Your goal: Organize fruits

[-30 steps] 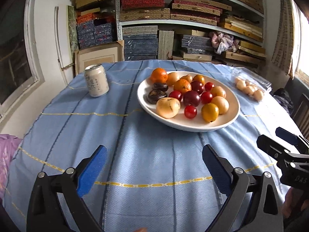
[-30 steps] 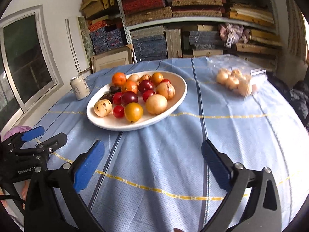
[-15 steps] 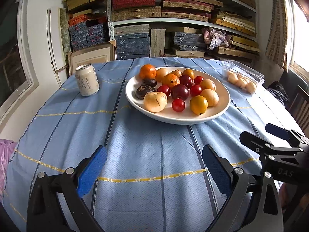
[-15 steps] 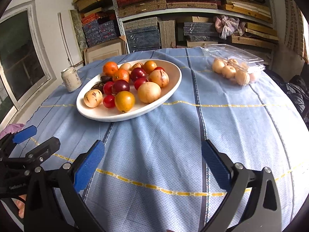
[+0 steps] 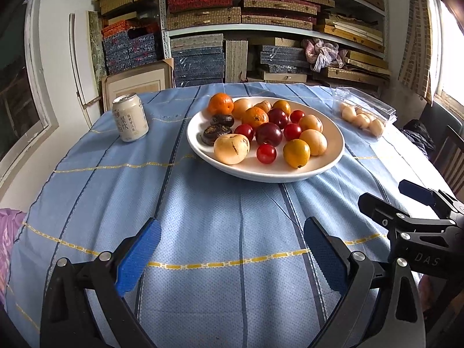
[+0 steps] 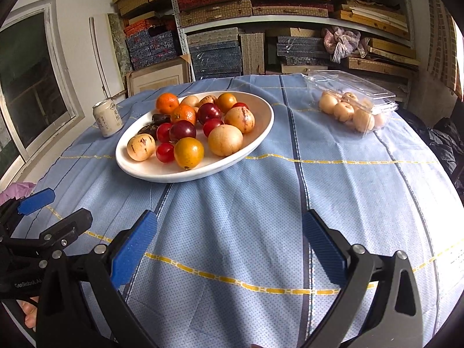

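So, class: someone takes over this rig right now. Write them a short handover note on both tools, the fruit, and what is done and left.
Left tool: open, holding nothing, above the blue cloth.
Right tool: open, holding nothing, also short of the plate.
Mixed fruit sits piled on the white plate; pale fruits lie in the clear box to its right. A can stands left.
Done: no sorting visible. Left: all of it.

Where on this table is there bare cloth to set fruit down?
Bare cloth lies between the white plate and the clear clamshell box, across the near strip ahead of both open grippers, left and right, and between the drink can and the plate. The plate itself is crowded with fruit.
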`<state>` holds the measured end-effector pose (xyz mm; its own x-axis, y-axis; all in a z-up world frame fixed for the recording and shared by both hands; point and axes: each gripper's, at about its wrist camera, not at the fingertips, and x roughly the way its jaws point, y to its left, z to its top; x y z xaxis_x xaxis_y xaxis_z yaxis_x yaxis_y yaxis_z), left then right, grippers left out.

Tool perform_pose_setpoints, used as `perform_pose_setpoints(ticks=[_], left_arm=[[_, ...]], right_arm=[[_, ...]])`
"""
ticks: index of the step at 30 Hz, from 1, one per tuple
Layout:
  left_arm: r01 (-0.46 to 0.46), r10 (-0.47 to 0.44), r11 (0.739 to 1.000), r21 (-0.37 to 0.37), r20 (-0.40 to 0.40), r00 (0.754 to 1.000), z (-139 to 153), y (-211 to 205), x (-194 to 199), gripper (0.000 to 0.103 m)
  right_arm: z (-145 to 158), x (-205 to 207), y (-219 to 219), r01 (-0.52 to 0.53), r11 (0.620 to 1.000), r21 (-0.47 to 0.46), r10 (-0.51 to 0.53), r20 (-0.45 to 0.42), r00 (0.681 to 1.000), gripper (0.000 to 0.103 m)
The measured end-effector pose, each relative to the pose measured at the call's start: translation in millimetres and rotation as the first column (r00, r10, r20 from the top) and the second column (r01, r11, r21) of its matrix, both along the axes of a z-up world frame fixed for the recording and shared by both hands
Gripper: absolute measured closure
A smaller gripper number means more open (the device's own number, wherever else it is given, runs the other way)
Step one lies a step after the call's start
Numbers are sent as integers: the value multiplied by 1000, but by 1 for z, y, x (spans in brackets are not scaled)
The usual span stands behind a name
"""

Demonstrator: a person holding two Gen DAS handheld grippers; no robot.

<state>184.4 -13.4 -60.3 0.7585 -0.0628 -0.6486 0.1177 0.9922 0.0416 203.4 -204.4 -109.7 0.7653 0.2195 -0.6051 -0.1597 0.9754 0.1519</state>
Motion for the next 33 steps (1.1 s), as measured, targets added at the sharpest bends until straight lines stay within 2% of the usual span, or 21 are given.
perform_pose_setpoints(ticks=[33], left_arm=[[12,-13,1000,26,25,1000,0,-2,-4,4]], right_arm=[[1,-2,3,-11,1000,-21,11,10,1000,5]])
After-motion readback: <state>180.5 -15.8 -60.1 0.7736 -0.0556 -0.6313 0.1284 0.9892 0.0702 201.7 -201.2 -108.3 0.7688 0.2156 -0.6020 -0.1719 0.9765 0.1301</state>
